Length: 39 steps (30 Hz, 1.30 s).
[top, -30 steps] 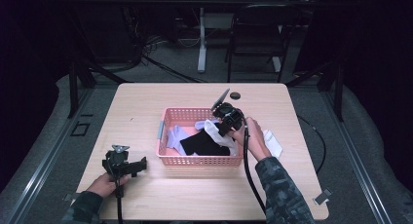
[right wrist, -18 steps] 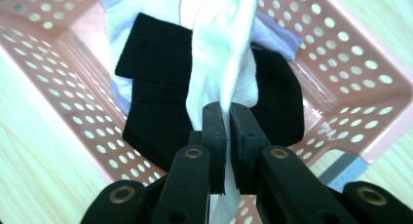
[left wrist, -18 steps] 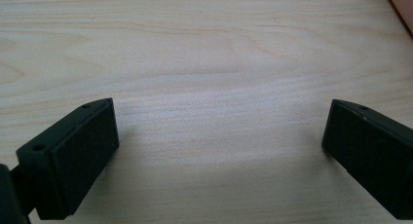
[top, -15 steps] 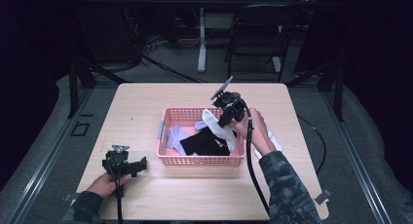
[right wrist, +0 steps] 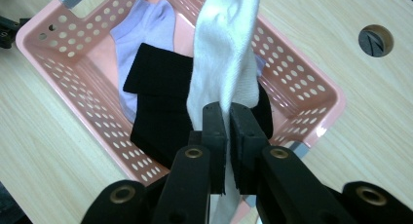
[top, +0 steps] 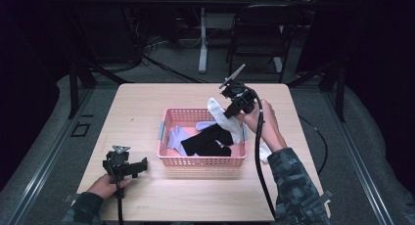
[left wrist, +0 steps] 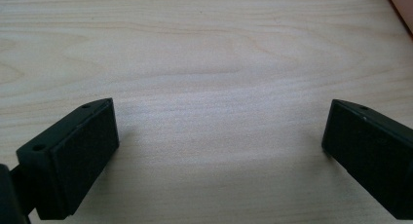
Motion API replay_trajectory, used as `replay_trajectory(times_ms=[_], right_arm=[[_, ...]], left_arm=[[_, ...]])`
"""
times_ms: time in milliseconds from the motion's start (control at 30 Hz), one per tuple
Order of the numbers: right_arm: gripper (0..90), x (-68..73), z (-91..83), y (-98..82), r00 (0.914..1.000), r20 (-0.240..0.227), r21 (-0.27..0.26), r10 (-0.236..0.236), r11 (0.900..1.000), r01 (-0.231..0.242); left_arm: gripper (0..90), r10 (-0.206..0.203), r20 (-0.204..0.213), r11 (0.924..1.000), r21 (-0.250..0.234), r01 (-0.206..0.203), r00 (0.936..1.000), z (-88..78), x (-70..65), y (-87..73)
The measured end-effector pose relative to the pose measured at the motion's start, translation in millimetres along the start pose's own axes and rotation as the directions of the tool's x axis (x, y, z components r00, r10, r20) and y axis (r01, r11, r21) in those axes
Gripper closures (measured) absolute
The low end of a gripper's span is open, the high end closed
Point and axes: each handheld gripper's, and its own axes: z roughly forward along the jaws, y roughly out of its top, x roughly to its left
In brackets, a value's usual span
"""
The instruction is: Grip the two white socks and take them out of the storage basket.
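Looking down from the high view, a wooden table (top: 147, 107) carries a pink perforated basket (top: 201, 161) near its middle. Inside lie a black sock (top: 208, 142) and a pale lilac sock (top: 177, 138). The right gripper (top: 230, 110) hangs above the basket's far right corner, clamped on a white sock (top: 226, 121) that dangles partly over the rim. More white cloth (top: 265, 151) lies on the table just right of the basket, half hidden by the person's right hand. The left gripper (top: 134, 167) rests low near the table's front left, apart from the basket.

From the left gripper view, its two black jaws stand wide apart with bare tabletop (left wrist: 204, 63) between them, and the basket's pink edge (left wrist: 402, 5) shows at the upper right corner.

From the right gripper view, the jaws pinch the white sock (right wrist: 226, 53), which hangs over the basket (right wrist: 311, 90), partly covering the black sock (right wrist: 160, 102) and the lilac sock (right wrist: 146, 27). A round cable hole (right wrist: 375, 40) sits in the table beyond.
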Motion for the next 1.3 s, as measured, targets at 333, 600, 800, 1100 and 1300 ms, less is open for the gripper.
replay_trajectory(times_ms=[333,600,800,1100,1300], right_arm=[[86.2,-8.0,-21.7,-15.1,0.9994,0.021,-0.031,0.028,0.999,-0.027],[86.3,-22.3,-38.8,-33.0,0.9971,0.042,-0.054,0.063,0.997,-0.061],[86.2,-34.8,-47.5,-50.1,0.9934,0.047,-0.063,0.104,0.993,-0.101],[86.2,-53.1,-53.2,-74.7,0.9862,0.048,-0.077,0.158,0.985,-0.154],[86.2,-65.9,-52.1,-92.7,0.9781,0.064,-0.068,0.198,0.979,-0.194]], left_arm=[[0.0,0.0,0.0,1.0,0.001,0.0,1.0,-0.1,0.0,0.1],[0.0,-0.003,0.0,1.0,-0.002,0.003,1.0,0.1,-0.2,0.0],[0.0,-0.004,-0.001,1.0,-0.003,0.004,1.0,-0.1,-0.3,-0.3],[0.0,-0.002,-0.001,1.0,-0.002,0.002,1.0,-0.1,-0.2,-0.3],[0.0,-0.002,-0.001,1.0,-0.002,0.002,1.0,-0.1,-0.2,-0.3]])
